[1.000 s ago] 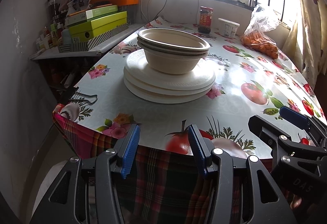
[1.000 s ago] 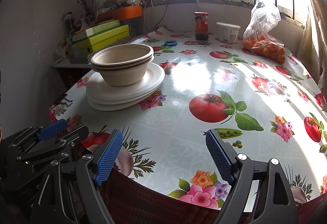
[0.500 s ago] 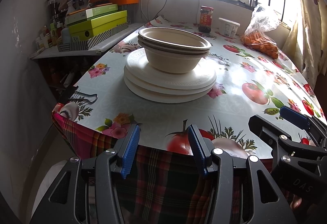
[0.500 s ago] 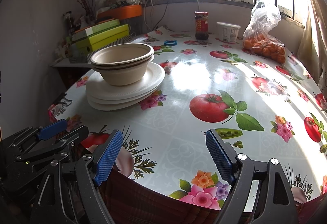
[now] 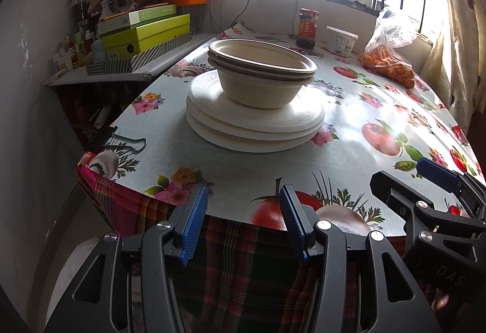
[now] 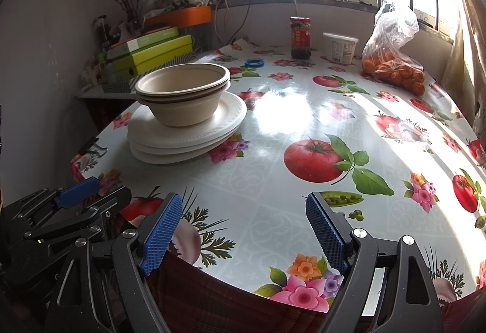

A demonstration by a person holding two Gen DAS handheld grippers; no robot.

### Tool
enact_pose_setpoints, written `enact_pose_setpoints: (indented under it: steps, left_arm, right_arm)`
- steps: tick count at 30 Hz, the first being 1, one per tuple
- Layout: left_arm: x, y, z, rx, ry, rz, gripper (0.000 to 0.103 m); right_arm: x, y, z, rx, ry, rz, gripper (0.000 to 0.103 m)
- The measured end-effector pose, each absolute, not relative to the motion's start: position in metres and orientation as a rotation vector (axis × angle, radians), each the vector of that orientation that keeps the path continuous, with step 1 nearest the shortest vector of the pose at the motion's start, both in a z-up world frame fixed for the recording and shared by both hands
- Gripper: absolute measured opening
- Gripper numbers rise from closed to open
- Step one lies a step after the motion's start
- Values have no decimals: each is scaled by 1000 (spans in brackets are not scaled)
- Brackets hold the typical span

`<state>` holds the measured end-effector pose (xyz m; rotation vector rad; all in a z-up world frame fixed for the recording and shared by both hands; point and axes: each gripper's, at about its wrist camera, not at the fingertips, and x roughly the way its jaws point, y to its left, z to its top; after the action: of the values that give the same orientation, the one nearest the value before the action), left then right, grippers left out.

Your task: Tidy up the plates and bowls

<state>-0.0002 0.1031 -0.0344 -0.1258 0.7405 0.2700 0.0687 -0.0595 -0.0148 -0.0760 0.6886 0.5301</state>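
- Blue-padded fingers of the left gripper [image 5: 243,213] nearest, parted a moderate way with nothing between them, hanging over the near edge of the surface [image 5: 340,147] and its plaid cloth.
- Right gripper [image 6: 243,229] just alongside, fingers spread wide and empty, poised above the near edge and a printed flower.
- Glossy covering printed with tomatoes, flowers and peas across the surface.
- Black binder clip [image 5: 121,140] clamped on the left edge.
- Further in, toward the left side: stack of white plates [image 5: 255,123] lying flat, with nested beige bowls [image 5: 261,71] sitting upright on top, well apart from both grippers.
- Beyond, a small blue ring [image 6: 254,62] lying flat.
- At the far edge under the window: dark jar [image 6: 300,38], white tub [image 6: 339,47], clear bag of oranges [image 6: 393,59].
- Far left, green boxes [image 5: 145,32] stacked on a side shelf.
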Motion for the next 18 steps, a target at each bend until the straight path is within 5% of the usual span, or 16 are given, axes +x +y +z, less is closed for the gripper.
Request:
enact_pose_setpoints:
  steps: [18]
  left_arm:
    - [1, 107, -38, -132, 745, 263, 51]
  right_arm:
    - [70, -59, -15, -79, 691, 531, 85]
